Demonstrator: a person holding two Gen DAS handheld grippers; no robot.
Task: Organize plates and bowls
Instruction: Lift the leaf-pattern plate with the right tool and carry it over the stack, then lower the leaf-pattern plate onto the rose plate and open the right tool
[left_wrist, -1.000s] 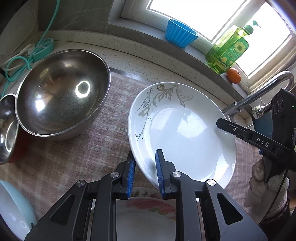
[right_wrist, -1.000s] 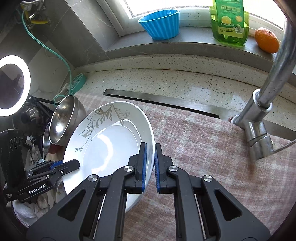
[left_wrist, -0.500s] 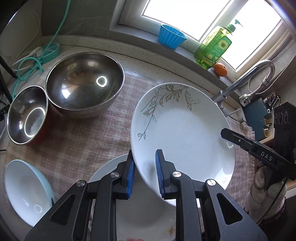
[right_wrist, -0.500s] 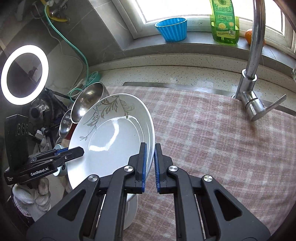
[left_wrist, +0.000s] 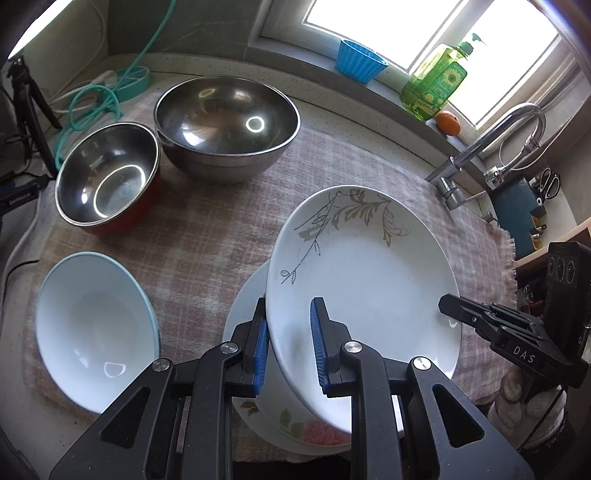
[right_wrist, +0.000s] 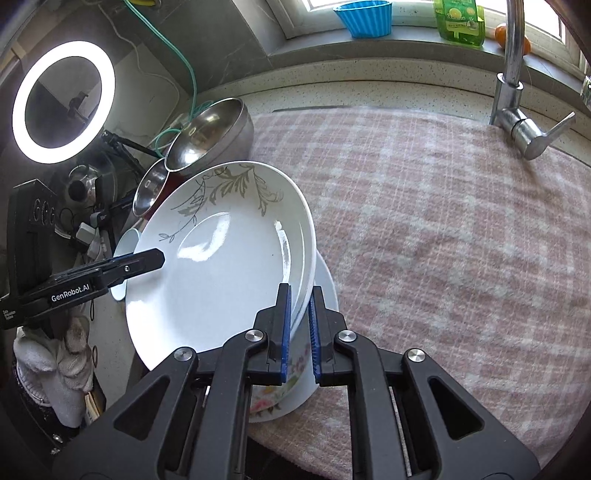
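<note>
A white plate with a grey leaf pattern (left_wrist: 369, 277) (right_wrist: 221, 266) hangs tilted between both grippers. My left gripper (left_wrist: 288, 306) is shut on its near rim in the left wrist view. On the opposite rim my right gripper (right_wrist: 299, 290) is shut as well. Each gripper also shows in the other's view: the right gripper (left_wrist: 448, 308) at the plate's right edge, the left gripper (right_wrist: 159, 258) at its left edge. Just under the held plate a flowered plate (left_wrist: 295, 428) (right_wrist: 321, 284) lies on the plaid cloth (left_wrist: 207, 229), mostly hidden.
Left of the plates stand a pale blue bowl (left_wrist: 92, 321), a small steel bowl with a red outside (left_wrist: 107, 173) and a large steel bowl (left_wrist: 225, 122). A faucet (right_wrist: 513, 74) rises at the back right. A blue cup (left_wrist: 360, 61), soap bottle (left_wrist: 436, 88) and orange (left_wrist: 447, 123) line the sill.
Both grippers have carried the leaf plate back toward the counter's near edge. It now hangs over the flowered plate, and the small steel bowl and blue bowl have come fully into view.
</note>
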